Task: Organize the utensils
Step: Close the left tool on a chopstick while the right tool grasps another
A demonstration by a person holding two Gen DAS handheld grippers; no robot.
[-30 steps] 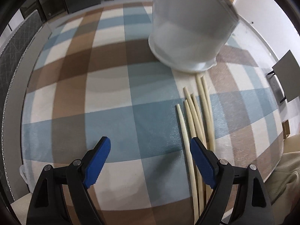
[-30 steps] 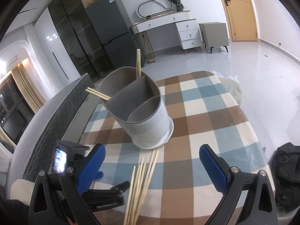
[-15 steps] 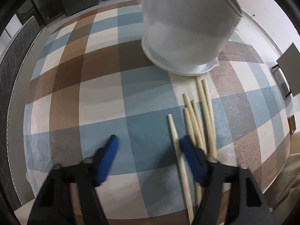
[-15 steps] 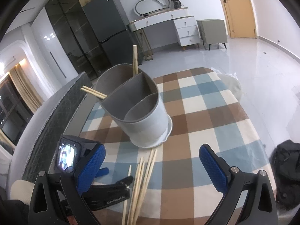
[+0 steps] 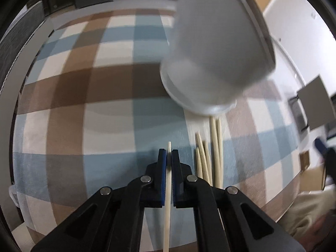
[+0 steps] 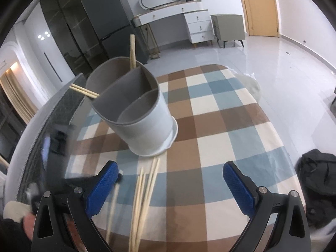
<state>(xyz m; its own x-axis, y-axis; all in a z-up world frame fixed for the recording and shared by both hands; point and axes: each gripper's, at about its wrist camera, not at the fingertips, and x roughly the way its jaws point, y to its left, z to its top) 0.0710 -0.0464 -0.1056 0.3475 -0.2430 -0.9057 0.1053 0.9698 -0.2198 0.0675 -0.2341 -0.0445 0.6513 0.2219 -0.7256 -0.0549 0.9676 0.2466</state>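
A: Why is the left hand-held gripper (image 5: 169,154) clamped on one chopstick (image 5: 168,191), lower centre?
B: To carry it to the holder (image 6: 134,109), upper left; the right hand-held gripper (image 6: 170,185) waits with blue pads apart.

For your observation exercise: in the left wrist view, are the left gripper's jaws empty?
No, the left gripper has its jaws shut on a single chopstick.

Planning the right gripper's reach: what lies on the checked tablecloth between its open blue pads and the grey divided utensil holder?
In the right wrist view, loose wooden chopsticks lie fanned between the right gripper and the holder.
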